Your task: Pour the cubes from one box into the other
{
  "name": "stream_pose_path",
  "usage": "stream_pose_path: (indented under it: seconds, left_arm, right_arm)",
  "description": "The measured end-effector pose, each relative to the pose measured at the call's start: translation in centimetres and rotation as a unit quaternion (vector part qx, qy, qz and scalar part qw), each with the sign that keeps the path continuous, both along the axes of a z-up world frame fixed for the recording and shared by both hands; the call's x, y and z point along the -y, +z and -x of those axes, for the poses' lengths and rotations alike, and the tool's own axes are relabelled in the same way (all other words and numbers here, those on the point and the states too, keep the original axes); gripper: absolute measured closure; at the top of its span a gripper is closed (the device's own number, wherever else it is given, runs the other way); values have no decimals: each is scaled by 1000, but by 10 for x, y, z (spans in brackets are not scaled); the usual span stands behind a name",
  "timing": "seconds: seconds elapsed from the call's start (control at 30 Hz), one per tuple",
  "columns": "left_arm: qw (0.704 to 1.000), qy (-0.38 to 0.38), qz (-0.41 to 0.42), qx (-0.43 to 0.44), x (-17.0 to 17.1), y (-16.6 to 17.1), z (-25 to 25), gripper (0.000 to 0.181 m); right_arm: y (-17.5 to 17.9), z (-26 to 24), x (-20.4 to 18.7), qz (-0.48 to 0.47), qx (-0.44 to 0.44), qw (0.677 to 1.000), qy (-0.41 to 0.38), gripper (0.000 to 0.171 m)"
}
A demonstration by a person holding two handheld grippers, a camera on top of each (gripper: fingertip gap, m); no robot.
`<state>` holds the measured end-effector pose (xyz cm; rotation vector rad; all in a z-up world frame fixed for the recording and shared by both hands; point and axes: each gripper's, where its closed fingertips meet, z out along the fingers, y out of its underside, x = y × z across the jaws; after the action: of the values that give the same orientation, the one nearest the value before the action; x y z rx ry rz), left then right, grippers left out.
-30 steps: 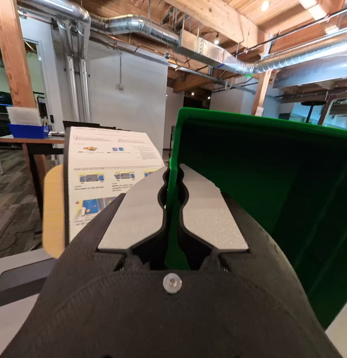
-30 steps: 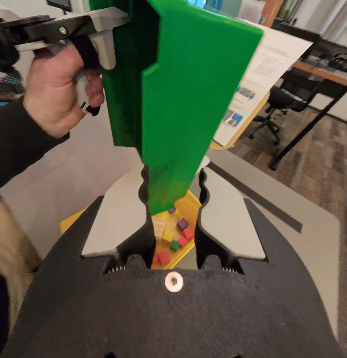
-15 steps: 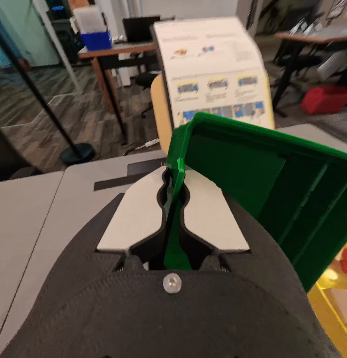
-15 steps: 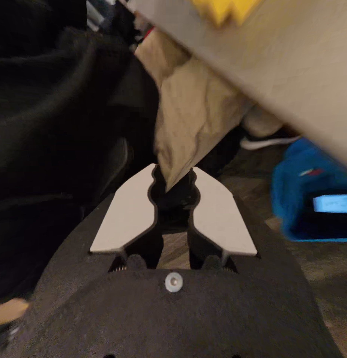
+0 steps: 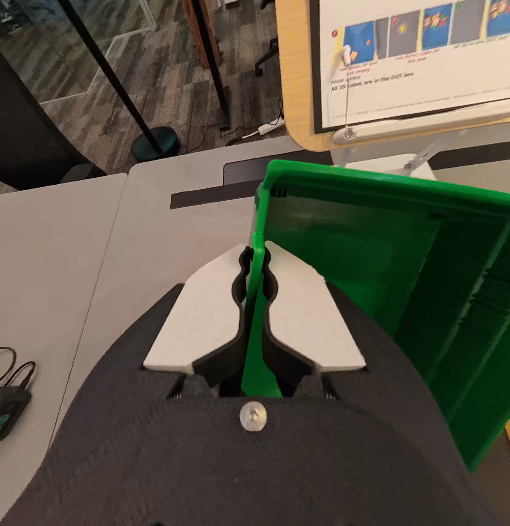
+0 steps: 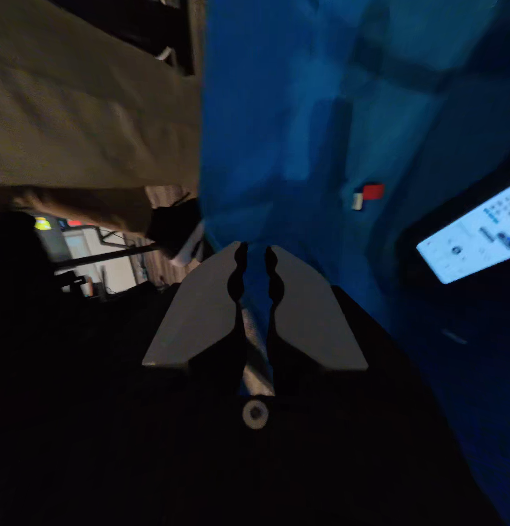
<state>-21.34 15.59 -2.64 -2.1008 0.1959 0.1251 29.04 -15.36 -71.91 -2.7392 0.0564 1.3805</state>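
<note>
— At centre of the left wrist view?
— Left gripper [image 5: 255, 256], jaws nearly together, clamped on the side wall of the green box [image 5: 390, 299]. Tilted, open side facing the lens, filling the right half of the frame above the grey table [image 5: 77, 256]. No cubes visible inside.
— Upper right?
— Instruction board [image 5: 419, 71] on a wooden panel.
— Lower left edge?
— Small black device [image 5: 3, 412] with a cable.
— Right wrist view?
— Dark, blurred. Right gripper [image 6: 255, 250], jaws slightly apart, holding nothing. Blue bag [image 6: 305, 113] behind; lit screen [image 6: 473, 242] at right.
</note>
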Motion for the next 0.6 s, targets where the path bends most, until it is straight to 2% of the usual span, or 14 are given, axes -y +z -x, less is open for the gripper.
stream_pose_path:
  seconds: [0.17,0.27,0.4,0.5,0.6]
  left_arm:
    - [999,8,30,-9,-10,-15,4,176]
    - [999,19,40,-31,-11,-19,7,177]
    - [996,27,61,-53,-13,-20,1,178]
    - [993,30,73,-86,-16,-21,1,177]
    - [990,40,81,-104,-16,-24,7,177]
  right_arm:
    - [-144,37,-6,90,68,991,71,153]
    - [-202,48,10,117,130,978,112,145]
    - [-238,65,29,117,183,961,171,129]
    - [-253,72,28,106,220,954,175,131]
    - [-264,66,28,96,292,933,185,133]
